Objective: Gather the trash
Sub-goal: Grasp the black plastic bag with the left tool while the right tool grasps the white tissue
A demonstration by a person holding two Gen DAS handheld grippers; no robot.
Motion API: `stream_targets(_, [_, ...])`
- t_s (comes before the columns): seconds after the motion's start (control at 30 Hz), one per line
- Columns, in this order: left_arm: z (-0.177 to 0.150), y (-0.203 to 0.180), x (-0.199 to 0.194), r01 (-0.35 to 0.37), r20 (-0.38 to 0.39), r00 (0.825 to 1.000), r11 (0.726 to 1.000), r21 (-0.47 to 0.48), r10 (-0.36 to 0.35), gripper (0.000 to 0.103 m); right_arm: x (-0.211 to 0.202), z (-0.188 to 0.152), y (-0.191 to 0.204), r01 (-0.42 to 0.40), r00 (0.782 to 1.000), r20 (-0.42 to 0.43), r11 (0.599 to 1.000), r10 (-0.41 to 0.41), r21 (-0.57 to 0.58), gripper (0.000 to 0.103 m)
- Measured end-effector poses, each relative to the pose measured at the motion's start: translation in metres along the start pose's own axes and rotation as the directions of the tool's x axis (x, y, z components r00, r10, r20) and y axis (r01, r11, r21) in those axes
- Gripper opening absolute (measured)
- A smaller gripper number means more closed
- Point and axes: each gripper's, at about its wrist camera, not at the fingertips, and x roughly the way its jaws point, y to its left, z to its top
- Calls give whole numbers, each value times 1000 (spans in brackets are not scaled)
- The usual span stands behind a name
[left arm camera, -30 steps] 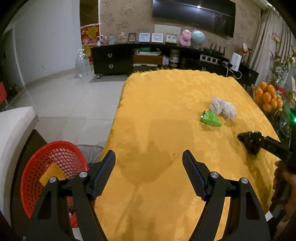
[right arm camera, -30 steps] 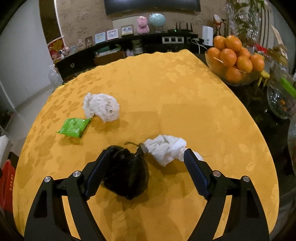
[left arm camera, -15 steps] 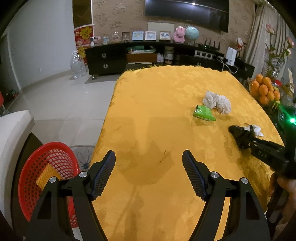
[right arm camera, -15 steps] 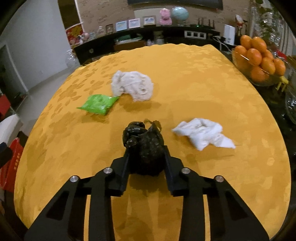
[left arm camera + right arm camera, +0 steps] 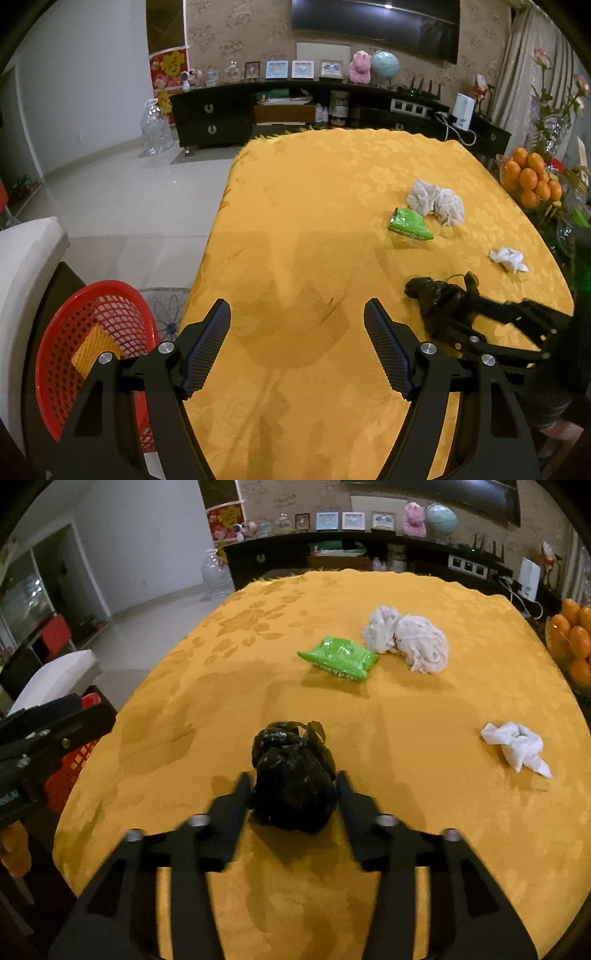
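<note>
Black bag [image 5: 291, 775]: between the right gripper [image 5: 293, 788] fingers, pads touching its sides; jaws just widened.
Left gripper [image 5: 297, 349]: wide open, empty.
Red basket [image 5: 74, 332]: at its 9 o'clock.

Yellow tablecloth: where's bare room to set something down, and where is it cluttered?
The tablecloth is bare from the edge by the red basket to the far end. Clutter sits toward the oranges' side: green packet, grey wad, white tissue, and black bag between the right gripper's fingers.

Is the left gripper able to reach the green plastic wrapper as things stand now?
Probably yes: the left gripper is open and empty, and bare yellow tablecloth lies between it and the green plastic wrapper.
</note>
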Motion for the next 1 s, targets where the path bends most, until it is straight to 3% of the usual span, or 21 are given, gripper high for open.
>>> stream_targets(0.27, [0,-6,2,39,2,999,999,2,-39,72,-40,12,-51,46,995,84,987,-59,153,64])
stream_targets(0.37, [2,-12,5,90,0,996,996,-10,-90,72,-51,15,-84,134,983,92,964,-159,231,64])
stream_targets(0.6, [11,-43,15,178,-3,984,984,0,-178,77,-57,1,-142,244,957,53,888,-286,390,64])
stream_targets(0.8, [13,-84,35,246,-37,969,967,73,-244,79,-54,-10,-165,277,948,14,842,-319,462,64])
stream_targets(1.0, [8,-111,66,262,-92,963,958,120,-252,79,-47,-9,-175,290,943,10,832,-334,474,65])
